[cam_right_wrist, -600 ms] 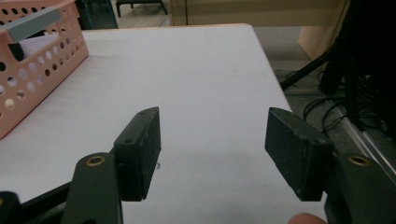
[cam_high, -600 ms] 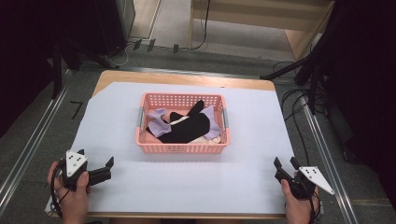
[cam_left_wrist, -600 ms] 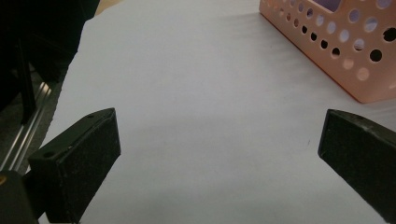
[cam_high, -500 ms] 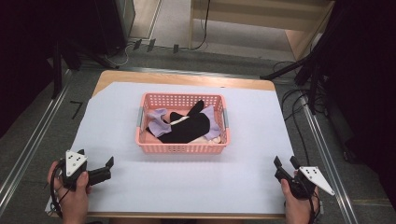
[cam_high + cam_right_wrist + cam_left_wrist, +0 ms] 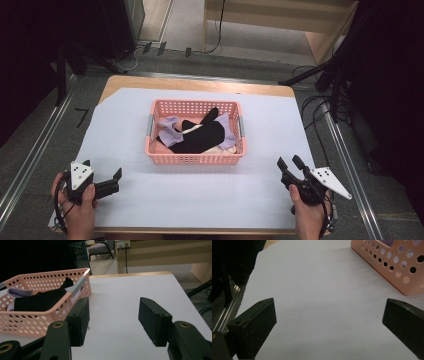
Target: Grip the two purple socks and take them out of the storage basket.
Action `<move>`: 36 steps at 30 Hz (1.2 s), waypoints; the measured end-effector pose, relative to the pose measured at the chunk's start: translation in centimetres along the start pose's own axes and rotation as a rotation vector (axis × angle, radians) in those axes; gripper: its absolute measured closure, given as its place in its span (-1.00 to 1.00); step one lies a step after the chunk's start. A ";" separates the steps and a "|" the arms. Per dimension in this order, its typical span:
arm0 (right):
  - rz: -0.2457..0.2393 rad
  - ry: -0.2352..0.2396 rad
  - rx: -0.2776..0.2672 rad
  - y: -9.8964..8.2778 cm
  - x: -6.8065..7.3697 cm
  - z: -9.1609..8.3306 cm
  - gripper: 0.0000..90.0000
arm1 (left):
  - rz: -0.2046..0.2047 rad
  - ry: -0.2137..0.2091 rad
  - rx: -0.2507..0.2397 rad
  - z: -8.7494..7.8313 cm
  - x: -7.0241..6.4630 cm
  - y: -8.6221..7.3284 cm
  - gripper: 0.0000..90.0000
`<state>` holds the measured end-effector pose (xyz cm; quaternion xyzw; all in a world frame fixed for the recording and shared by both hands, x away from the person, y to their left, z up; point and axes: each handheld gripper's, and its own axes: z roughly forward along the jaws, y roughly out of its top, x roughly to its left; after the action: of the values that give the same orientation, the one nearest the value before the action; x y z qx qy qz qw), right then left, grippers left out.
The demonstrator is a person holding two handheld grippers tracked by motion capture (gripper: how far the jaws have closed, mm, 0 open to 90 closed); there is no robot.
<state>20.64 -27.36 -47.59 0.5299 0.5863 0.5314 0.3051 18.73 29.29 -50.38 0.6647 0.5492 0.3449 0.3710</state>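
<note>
A pink perforated basket (image 5: pixel 195 159) stands in the middle of the white-covered table (image 5: pixel 200 200). In it lies a black sock (image 5: pixel 200 137) over purple socks (image 5: pixel 170 125). My left gripper (image 5: pixel 116 179) rests near the table's front left corner, open and empty, pointing toward the basket. The left gripper view has its jaws wide apart over bare sheet, with the basket's corner (image 5: pixel 392 265) at the upper right. At the front right, my right gripper (image 5: pixel 288 162) is open with nothing between its pads (image 5: pixel 152 322). Its own view has the basket (image 5: pixel 37 315) and black sock (image 5: pixel 42 301) at the left.
Metal rails (image 5: pixel 30 160) run along both sides of the table. Cables (image 5: pixel 320 110) lie on the floor at the right. Wooden furniture (image 5: pixel 280 20) stands beyond the far edge. White sheet lies bare all around the basket.
</note>
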 end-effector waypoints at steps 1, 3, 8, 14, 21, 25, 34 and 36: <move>0.000 0.000 0.000 0.0 0.0 0.0 -0.05 | 0.000 0.000 0.000 0.0 0.0 0.0 -1.00; -0.012 0.001 -0.001 0.3 0.5 0.5 -0.07 | 0.001 0.000 0.000 0.0 0.0 0.0 -1.00; -0.002 0.022 0.020 0.6 1.4 1.3 -0.03 | 0.000 0.007 0.002 0.1 -0.1 0.0 -1.00; 0.004 0.041 0.036 1.4 3.1 2.6 -0.04 | 0.007 0.006 0.003 0.2 -0.1 0.0 -1.00; 0.045 0.083 0.077 2.5 5.8 5.2 -0.10 | 0.011 0.005 0.010 0.2 -0.1 0.0 -1.00; -0.005 0.101 0.097 2.8 7.6 6.4 -0.23 | 0.011 0.005 0.010 0.2 -0.1 0.0 -1.00; -0.087 0.228 0.133 4.3 14.0 10.4 -0.02 | 0.006 0.010 0.024 0.2 -0.1 0.1 -1.00; -0.140 0.232 0.143 4.3 15.2 11.2 -0.01 | 0.004 0.006 0.015 0.3 -0.1 0.1 -1.00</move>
<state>28.38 -10.14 -43.21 0.4433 0.6894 0.5234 0.2331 19.01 29.16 -50.47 0.6675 0.5515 0.3437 0.3635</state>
